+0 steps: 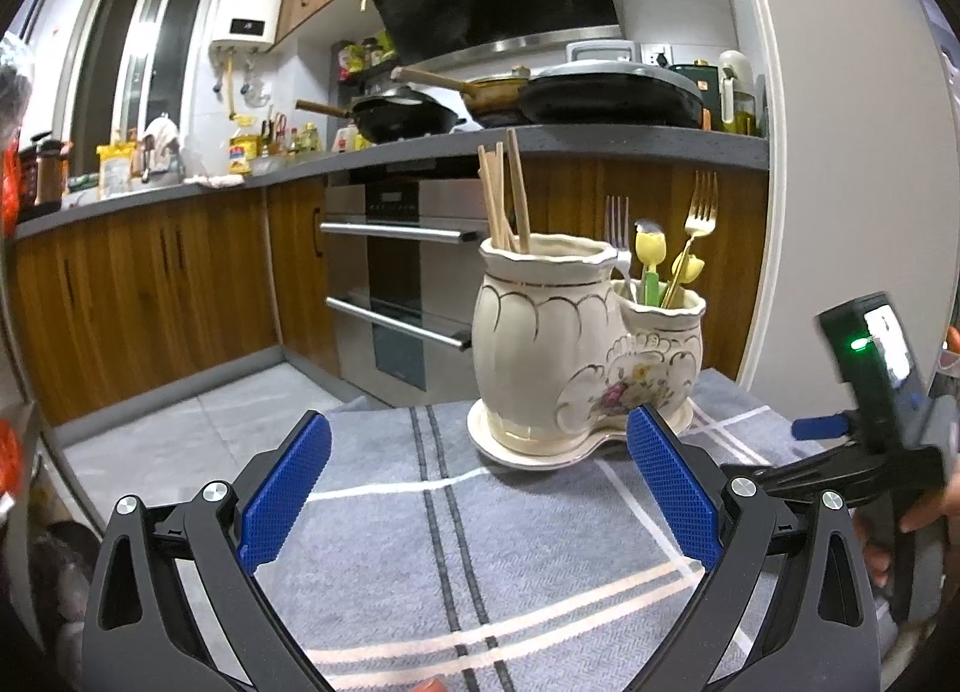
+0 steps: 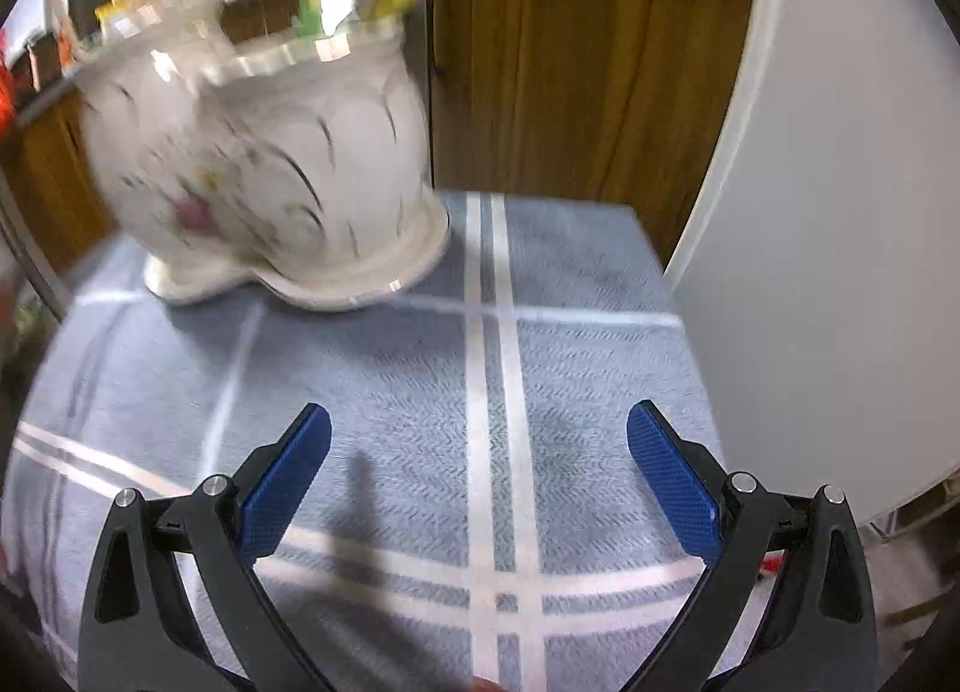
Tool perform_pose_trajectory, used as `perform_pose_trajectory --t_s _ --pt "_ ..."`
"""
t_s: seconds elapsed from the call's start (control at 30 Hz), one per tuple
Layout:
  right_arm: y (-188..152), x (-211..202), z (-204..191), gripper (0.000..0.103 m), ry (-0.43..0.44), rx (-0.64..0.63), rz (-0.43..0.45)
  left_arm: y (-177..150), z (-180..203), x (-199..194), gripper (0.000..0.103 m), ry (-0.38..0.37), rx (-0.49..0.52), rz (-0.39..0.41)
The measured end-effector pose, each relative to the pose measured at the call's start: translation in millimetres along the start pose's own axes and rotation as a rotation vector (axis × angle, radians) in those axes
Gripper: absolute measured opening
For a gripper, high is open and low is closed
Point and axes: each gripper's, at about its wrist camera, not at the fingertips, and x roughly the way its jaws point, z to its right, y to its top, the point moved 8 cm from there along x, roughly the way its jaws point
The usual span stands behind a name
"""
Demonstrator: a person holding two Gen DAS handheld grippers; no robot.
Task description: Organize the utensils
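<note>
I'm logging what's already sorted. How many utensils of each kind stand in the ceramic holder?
Chopsticks, in the taller pot: 4 ends visible, though they overlap
Forks, in the smaller pot: 2, one silver, one gold
Spoon with yellow tulip handle: 1
Total: 7 in the ceramic holder

Chopsticks (image 1: 505, 193): four or so
Forks (image 1: 701, 207): two
Tulip-handled utensils (image 1: 650, 248): two
Ceramic holder (image 1: 558, 344): one, two compartments

The right gripper (image 2: 479, 434) hangs spread and empty over the striped cloth (image 2: 384, 368); ahead-left stands the blurred ceramic holder (image 2: 258, 152).
</note>
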Motion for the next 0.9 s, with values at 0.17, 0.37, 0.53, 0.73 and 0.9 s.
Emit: perform_pose_trajectory --t_s 0.17,0.37,0.53,0.73,0.9 --pt "0.8 11.2 5.4 0.098 0.024 0.033 -0.039 -1.1 -6.0 1.7 0.098 -0.017 -0.030 -0.017" --pt "-5.4 8.5 11.8 0.099 0.040 0.053 -0.048 -5.5 -20.1 3.7 0.098 -0.033 -0.085 -0.050" --pt "-7.3 6.0 14.0 0.099 0.040 0.053 -0.048 -7.2 -36.2 5.0 0.098 -0.056 -0.153 -0.064" --pt "-5.6 7.3 11.6 0.099 0.040 0.053 -0.049 -11.6 -44.9 11.3 0.098 -0.112 -0.210 -0.103" --pt "-5.3 7.5 10.9 0.099 0.039 0.053 -0.049 -17.2 -58.2 16.1 0.098 -0.169 -0.303 -0.129"
